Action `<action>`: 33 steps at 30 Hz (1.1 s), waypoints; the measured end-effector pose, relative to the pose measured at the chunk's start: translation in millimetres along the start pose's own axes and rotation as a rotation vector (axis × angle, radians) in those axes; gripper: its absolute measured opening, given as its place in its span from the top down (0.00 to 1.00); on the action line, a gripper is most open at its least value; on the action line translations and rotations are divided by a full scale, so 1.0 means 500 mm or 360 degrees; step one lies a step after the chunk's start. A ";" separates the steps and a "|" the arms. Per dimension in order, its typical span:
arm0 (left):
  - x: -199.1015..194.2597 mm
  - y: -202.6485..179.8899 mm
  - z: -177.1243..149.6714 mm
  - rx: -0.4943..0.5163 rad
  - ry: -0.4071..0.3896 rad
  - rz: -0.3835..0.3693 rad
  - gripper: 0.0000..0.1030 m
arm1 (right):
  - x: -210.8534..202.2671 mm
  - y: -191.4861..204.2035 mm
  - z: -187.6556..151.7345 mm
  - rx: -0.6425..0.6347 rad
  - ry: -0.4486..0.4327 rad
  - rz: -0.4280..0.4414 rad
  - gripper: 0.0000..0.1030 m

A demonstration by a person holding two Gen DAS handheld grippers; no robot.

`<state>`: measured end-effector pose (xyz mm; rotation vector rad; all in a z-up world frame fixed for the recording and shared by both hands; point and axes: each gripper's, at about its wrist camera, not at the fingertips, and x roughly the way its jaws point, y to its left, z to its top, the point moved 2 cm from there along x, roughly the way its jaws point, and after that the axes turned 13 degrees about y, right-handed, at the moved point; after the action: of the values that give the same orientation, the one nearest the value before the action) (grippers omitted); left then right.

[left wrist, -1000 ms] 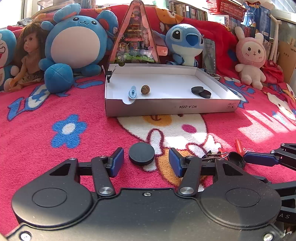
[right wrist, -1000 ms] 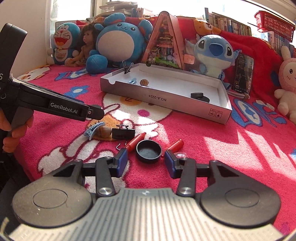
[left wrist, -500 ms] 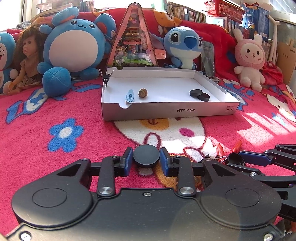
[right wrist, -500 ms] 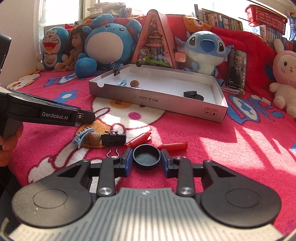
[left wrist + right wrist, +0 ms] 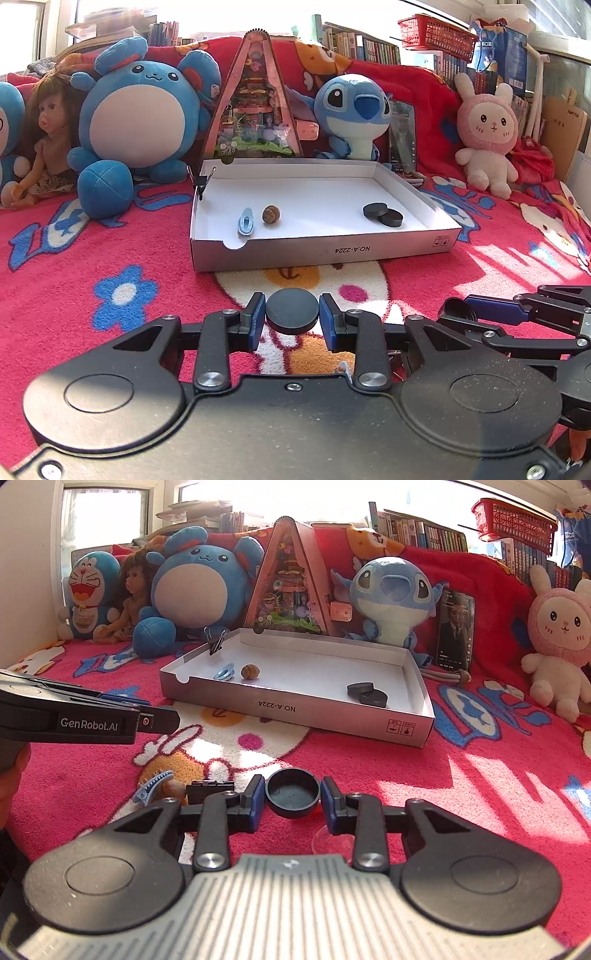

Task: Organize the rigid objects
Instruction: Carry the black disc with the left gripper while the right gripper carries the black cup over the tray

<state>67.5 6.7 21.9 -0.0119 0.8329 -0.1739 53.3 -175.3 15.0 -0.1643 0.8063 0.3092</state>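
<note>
Black plastic sits in both tongs: the left tongs (image 5: 291, 322) are closed on a flat round cap (image 5: 291, 311) held top-up; the right tongs (image 5: 293, 800) pinch a hollow cap (image 5: 293, 792), open side up; both hang just above the blanket (image 5: 461, 775), presumably bound for the white box (image 5: 325, 253), where two matching caps (image 5: 382, 215) lie near its right wall.
</note>
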 end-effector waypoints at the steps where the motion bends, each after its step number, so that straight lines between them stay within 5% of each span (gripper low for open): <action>1: 0.000 0.000 0.003 -0.0002 -0.0002 -0.0002 0.71 | 0.000 -0.002 0.003 0.0004 -0.0001 -0.0006 0.63; 18: 0.013 0.013 0.121 -0.0093 -0.0054 -0.0075 0.71 | 0.024 -0.090 0.113 0.0234 0.0001 0.0007 0.63; 33: 0.140 0.045 0.189 -0.0232 0.0161 -0.0102 0.71 | 0.136 -0.160 0.198 0.0264 0.0153 -0.0080 0.63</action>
<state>186.8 12.2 32.2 -0.1681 0.9456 -0.1747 191.9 -210.8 35.3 -0.0437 0.9174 0.1870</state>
